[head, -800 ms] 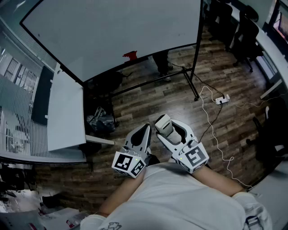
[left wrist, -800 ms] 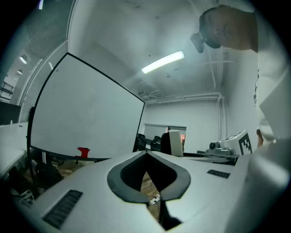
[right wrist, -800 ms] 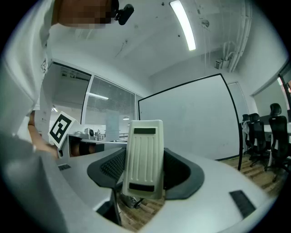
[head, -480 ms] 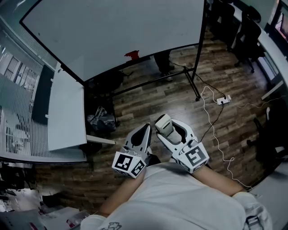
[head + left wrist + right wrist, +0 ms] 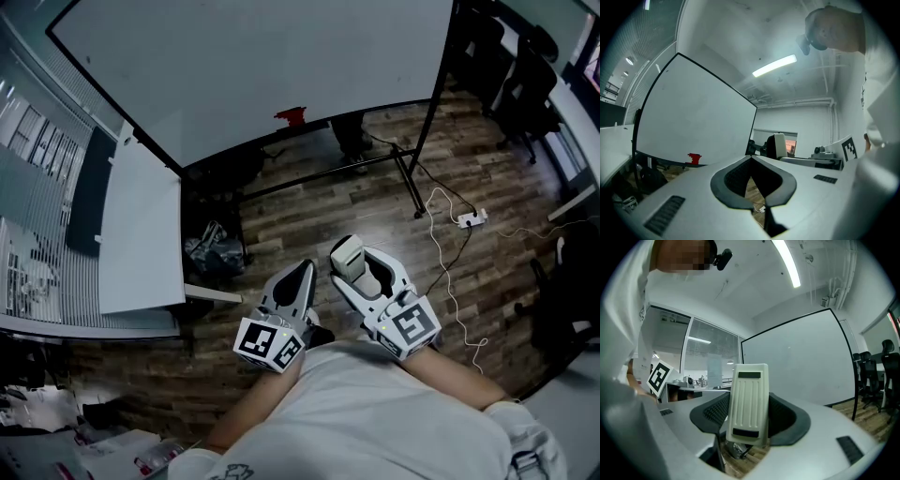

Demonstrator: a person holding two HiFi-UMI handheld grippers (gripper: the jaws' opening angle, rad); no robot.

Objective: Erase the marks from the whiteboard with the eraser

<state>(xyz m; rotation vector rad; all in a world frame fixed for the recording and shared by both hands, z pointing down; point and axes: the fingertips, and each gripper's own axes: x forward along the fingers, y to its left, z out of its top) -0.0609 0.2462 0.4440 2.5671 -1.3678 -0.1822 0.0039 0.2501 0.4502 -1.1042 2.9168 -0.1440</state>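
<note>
While eraser in right gripper, desk, cable nearby.

Office scene: a dark wood-plank floor carries the black-framed whiteboard at far, a white power strip with trailing cable at right, and a crumpled bag at left.

No legible words or numbers, only black-and-white square markers on the left gripper and right gripper
</note>
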